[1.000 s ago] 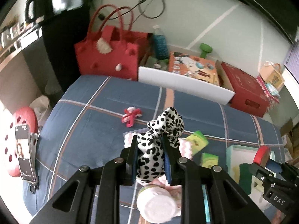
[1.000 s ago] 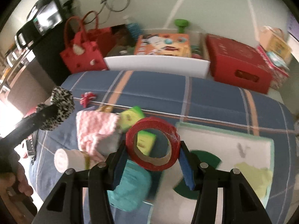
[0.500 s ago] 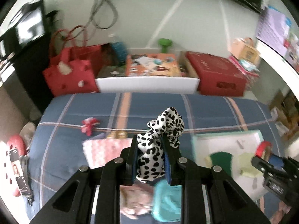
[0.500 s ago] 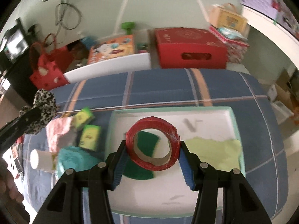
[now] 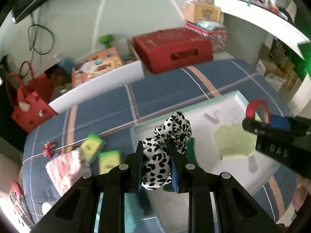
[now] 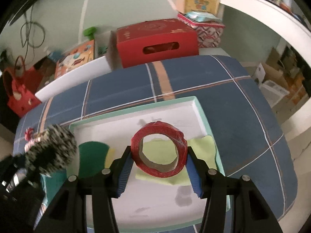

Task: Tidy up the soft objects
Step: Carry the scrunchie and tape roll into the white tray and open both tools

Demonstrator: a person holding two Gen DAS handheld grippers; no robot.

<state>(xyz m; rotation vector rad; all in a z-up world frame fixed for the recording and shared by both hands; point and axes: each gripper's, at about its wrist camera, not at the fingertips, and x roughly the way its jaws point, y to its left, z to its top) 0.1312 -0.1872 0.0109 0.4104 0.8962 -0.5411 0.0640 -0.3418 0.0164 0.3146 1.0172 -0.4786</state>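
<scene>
The left gripper (image 5: 155,155) pinches a black-and-white spotted scrunchie (image 5: 165,145) above the left edge of the white tray (image 6: 194,104). The right gripper (image 6: 158,165) pinches a red tape roll (image 6: 158,148) over the tray's right half, above a yellow-green cloth (image 6: 202,145).

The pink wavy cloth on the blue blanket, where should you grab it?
Grab the pink cloth by its raised corner nearest the camera, coming down from above. It lies crumpled with green packets close on its right, so that corner is easiest.
</scene>
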